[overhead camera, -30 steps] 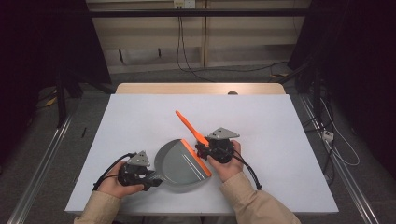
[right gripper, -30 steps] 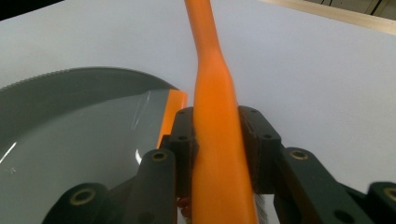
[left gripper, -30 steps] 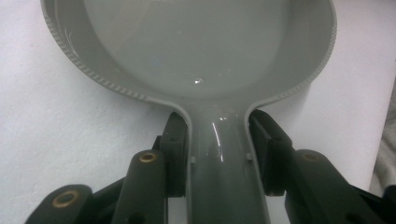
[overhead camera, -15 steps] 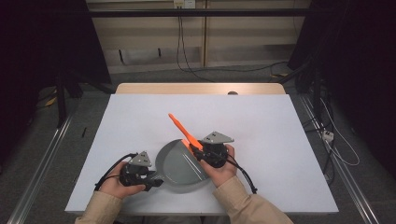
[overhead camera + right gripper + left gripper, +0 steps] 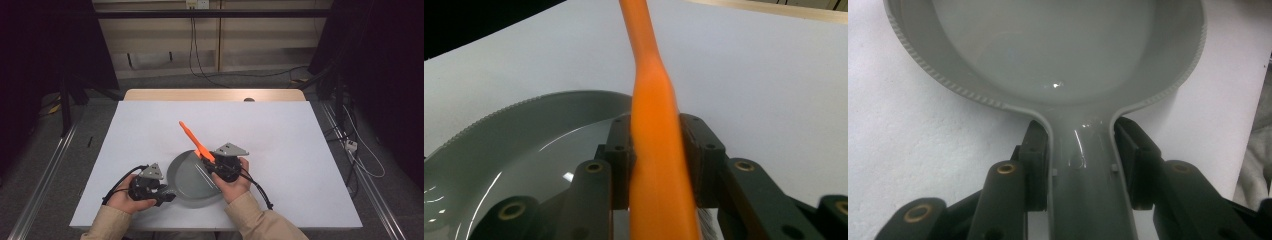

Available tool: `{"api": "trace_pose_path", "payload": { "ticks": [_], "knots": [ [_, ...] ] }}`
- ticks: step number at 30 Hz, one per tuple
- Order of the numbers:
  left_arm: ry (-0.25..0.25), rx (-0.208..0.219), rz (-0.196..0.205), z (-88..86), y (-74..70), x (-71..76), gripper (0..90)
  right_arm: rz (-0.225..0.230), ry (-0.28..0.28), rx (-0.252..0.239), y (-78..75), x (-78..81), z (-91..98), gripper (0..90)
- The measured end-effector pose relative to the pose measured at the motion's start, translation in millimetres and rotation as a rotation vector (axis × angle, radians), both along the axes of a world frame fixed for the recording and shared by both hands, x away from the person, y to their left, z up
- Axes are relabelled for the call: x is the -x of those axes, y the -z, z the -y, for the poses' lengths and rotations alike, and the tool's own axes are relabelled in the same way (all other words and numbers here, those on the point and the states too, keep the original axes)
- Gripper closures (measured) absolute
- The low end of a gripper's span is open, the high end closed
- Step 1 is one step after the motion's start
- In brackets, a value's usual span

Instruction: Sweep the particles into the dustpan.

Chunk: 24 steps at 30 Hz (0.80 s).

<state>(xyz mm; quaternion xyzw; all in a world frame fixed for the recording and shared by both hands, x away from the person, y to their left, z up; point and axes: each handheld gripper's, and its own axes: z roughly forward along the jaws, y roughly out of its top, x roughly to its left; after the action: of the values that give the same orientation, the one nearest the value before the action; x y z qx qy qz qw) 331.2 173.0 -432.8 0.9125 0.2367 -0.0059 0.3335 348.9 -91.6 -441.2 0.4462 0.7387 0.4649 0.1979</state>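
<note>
Presently, findings as observed:

Work surface: white rectangular table (image 5: 300, 150); a bare wooden strip shows along its far edge.

Pan: round grey shallow frying pan with a ribbed rim (image 5: 187, 180); it sits on the table near the front edge, between the two hands; its grey handle (image 5: 1088, 190) points toward the left hand; the bowl is glossy inside.

Left gripper: left gripper (image 5: 157, 192), held low at the table's front left; in the left gripper view the two black pads (image 5: 1038, 165) press on either side of the pan's handle just below the bowl; jaws clamped on the handle.

Utensil: long orange plastic utensil handle (image 5: 195, 142); it slants up and away to the left from the right gripper, above the pan's far right rim; in the right gripper view the orange shaft (image 5: 659, 150) runs straight up between the jaws; the working end is hidden under the gripper.

Right gripper: right gripper (image 5: 220, 165), at the pan's right edge; its pads (image 5: 621, 160) bear on both sides of the orange shaft; jaws closed firmly on it.

Hands: both in beige sleeves; well apart, the pan between them.
</note>
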Motion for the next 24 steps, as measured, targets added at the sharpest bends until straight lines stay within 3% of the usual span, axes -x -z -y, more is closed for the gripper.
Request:
{"api": "trace_pose_path", "payload": {
  "ticks": [9,16,24],
  "knots": [
    [-0.001,0.001,-0.004,-0.5,0.0,-0.3,62.1,0.009,-0.007,-0.003,-2.3,2.5,-8.1,68.8],
    [-0.002,0.006,-0.002,-1.3,0.7,0.0,62.2,0.023,-0.073,-0.048,-10.8,5.1,-24.1,70.1],
    [0.007,0.01,-0.001,-3.3,0.8,-0.7,62.2,0.071,-0.073,-0.097,-27.7,-6.8,-6.2,70.2]
  ]
}}
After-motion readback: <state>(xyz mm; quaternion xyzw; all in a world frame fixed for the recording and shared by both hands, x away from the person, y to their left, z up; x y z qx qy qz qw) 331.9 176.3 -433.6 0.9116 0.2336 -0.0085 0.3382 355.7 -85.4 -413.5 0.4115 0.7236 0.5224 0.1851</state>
